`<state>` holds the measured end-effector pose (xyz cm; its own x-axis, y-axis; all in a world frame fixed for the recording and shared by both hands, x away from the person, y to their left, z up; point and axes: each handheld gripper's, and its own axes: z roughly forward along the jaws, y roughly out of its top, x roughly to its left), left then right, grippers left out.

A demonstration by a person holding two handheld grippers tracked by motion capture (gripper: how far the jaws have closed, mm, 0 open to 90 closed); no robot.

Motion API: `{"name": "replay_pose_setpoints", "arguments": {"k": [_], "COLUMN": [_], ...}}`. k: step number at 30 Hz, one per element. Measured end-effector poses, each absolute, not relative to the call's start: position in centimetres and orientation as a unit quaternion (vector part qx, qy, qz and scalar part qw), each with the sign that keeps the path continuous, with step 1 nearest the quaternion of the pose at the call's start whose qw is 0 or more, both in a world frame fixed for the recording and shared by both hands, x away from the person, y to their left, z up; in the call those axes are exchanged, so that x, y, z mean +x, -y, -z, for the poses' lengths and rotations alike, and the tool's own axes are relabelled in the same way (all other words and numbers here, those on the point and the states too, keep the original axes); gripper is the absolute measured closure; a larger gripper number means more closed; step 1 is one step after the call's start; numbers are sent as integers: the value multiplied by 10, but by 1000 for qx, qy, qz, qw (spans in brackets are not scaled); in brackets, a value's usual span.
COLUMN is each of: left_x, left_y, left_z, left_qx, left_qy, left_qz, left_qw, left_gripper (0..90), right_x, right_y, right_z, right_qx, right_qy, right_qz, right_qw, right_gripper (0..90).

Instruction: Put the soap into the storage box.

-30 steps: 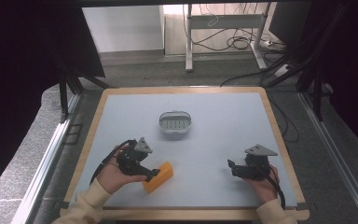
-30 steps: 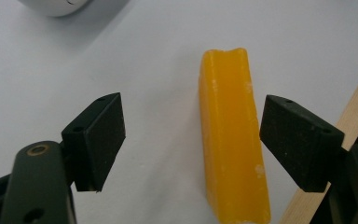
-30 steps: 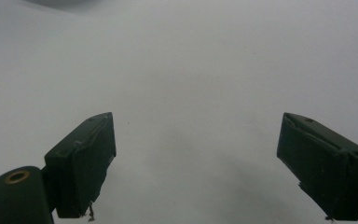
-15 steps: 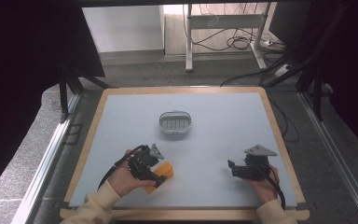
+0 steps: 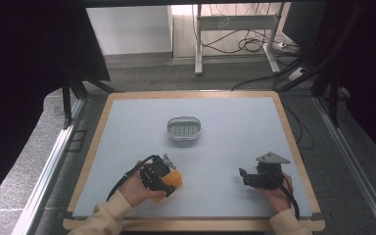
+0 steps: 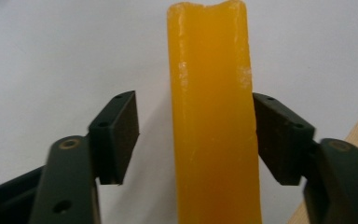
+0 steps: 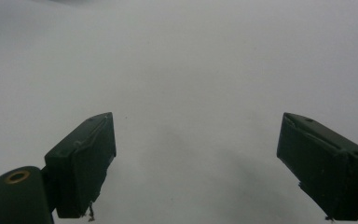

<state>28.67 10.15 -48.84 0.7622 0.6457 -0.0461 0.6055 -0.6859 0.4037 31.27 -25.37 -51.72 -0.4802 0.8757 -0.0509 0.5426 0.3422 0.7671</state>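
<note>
The left gripper (image 6: pixel 196 140) has just been closing its fingers around the orange bar (image 6: pixel 212 116) lying on the tabletop (image 5: pixel 225 147); one finger touches, the other not yet. Next: finish closing, then lift. The right gripper (image 7: pixel 196 163) waits wide open

Orange bar's (image 6: pixel 212 116) near end cropped.

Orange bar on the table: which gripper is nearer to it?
Left. The left gripper straddles the orange bar, one pad touching, the other apart. The right gripper sits well off to its right.
</note>
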Motion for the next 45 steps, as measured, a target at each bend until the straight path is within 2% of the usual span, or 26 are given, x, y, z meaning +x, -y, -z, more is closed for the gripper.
{"name": "replay_pose_setpoints", "arguments": {"k": [11,17,28,45], "left_x": [287,288,289,294], "left_y": [-89,-87,-95,-101], "left_z": [500,502,499,473], "left_qx": [921,917,915,919], "left_qy": [-347,-359,-361,-337], "left_qz": [-41,-50,-39,-43], "left_qw": [174,166,177,201], "left_gripper": [468,605,617,618], "right_x": [313,313,313,313], "right_y": [254,255,255,256], "right_z": [517,517,517,517], "right_qx": [451,452,455,456], "right_qy": [-784,-784,-783,-785], "right_qz": [-353,-352,-350,-347], "right_qw": [238,238,239,238], "right_gripper": [121,122,122,122]}}
